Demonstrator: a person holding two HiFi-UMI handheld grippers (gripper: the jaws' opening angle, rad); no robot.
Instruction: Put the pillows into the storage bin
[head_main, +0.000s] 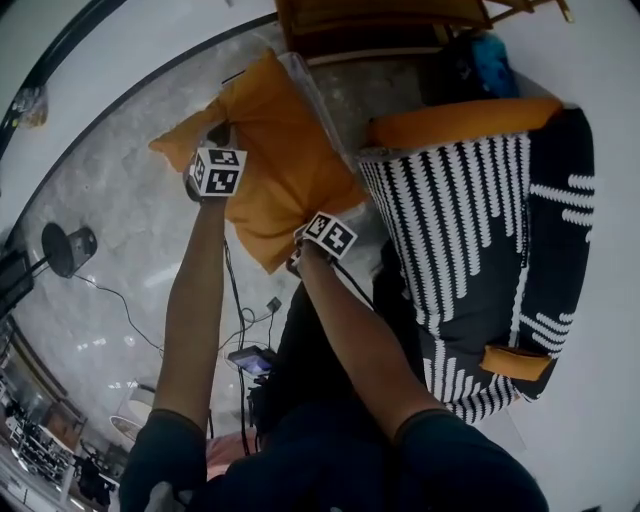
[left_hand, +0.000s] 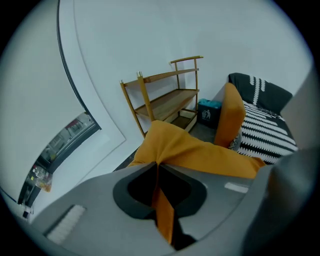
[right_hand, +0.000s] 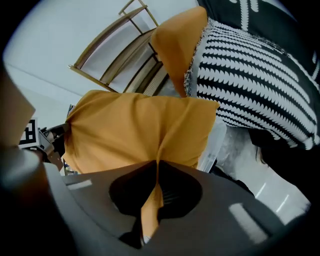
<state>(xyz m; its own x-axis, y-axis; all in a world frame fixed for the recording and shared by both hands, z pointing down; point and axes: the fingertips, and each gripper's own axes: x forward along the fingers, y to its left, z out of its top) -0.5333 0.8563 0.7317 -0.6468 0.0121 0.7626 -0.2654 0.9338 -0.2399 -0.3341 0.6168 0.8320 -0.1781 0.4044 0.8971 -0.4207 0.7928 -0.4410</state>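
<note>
Head view has the orange pillow (head_main: 285, 165) lifted clear of the pale marbled floor (head_main: 120, 230), at about 11 o'clock from the picture's centre, spread as a tilted diamond between both claws. The left gripper (head_main: 218, 135) bites its corner at the pillow's 9 o'clock. The right gripper (head_main: 298, 242) bites the edge at the pillow's 6 o'clock.

Left gripper view shows its jaws nearly together, pinching a thin fold of orange cloth that runs down through the gap. Right gripper view shows the same: jaws all but closed on a pleat of the pillow's fabric.

A clear plastic bin (head_main: 305, 85) shows only as a see-through rim at the pillow's 1 o'clock; the pillow covers the rest, and whether it touches the bin cannot be told.

At 3 o'clock of the held pillow lies a black-and-white patterned cushion (head_main: 470, 230). A second orange pillow (head_main: 460, 122) lies along its 12 o'clock edge. A wooden shelf (head_main: 380, 20) stands against the white wall at 12 o'clock, with a blue bag (head_main: 492, 62) just beside it at its 4 o'clock.
</note>
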